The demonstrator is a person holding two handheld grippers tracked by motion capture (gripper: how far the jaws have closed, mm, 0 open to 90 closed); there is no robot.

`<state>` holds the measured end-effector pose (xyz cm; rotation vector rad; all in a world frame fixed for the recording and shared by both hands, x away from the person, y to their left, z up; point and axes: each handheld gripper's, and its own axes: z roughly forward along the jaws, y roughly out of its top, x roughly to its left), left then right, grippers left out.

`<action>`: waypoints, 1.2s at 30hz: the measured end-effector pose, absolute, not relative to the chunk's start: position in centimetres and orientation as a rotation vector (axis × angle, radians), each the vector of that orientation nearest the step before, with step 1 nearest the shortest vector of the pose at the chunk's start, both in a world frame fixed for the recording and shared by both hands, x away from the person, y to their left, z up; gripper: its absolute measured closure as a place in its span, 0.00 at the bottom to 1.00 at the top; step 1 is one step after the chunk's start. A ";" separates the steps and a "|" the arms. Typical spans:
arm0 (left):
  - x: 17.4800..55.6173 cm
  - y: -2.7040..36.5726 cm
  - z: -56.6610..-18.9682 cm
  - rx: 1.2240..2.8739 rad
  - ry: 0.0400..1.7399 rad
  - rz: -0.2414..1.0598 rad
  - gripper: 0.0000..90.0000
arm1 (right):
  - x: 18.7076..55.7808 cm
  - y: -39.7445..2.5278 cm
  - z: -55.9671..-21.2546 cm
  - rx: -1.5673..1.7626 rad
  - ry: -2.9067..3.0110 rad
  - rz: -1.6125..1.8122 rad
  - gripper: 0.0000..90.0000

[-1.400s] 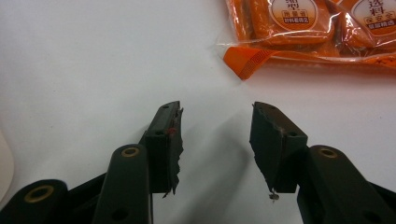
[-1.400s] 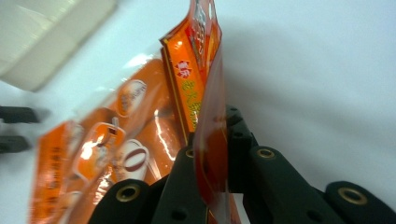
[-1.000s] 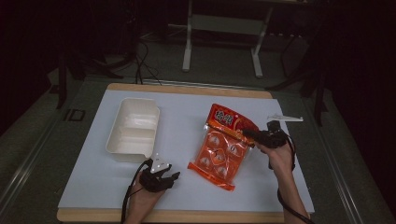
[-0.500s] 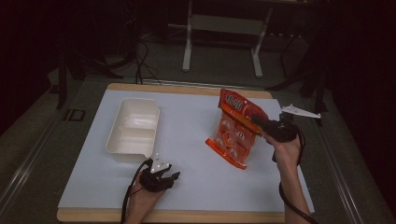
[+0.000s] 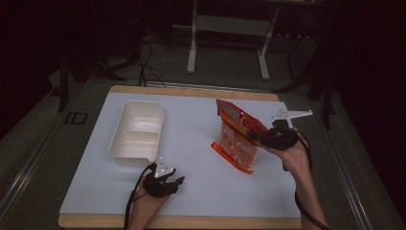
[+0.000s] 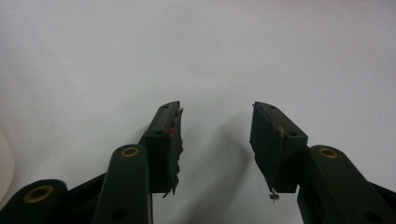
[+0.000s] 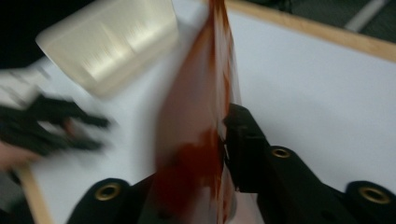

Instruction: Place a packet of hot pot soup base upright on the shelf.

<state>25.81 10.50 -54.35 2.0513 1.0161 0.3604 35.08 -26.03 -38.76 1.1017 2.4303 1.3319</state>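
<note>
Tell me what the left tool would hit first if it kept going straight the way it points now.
Probably nothing but the bare white table cover. The left tool is open with only that surface ahead of it. In the high view it points right, toward the snack bag, which lies well off, if in line at all.

We take this for a lab or test space set up for recording, not a home. We see a wooden-edged table [image 5: 191, 91] covered with a plain white sheet, standing on grey floor [image 5: 33, 143] in a dark room. Behind it we see the white metal legs of a stand [image 5: 227, 45], and black cables [image 5: 143, 57] trailing over the floor.
</note>
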 end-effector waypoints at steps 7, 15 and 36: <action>25.8 10.5 -54.3 2.054 1.016 0.358 0.59 | 35.3 -23.5 -40.4 0.989 2.516 1.082 0.76; 25.8 10.5 -54.3 2.053 1.016 0.359 0.59 | 35.7 -22.7 -40.1 1.037 2.508 1.036 0.78; 25.8 10.5 -54.3 2.052 1.016 0.359 0.59 | 36.1 -22.2 -40.8 1.042 2.467 0.885 0.78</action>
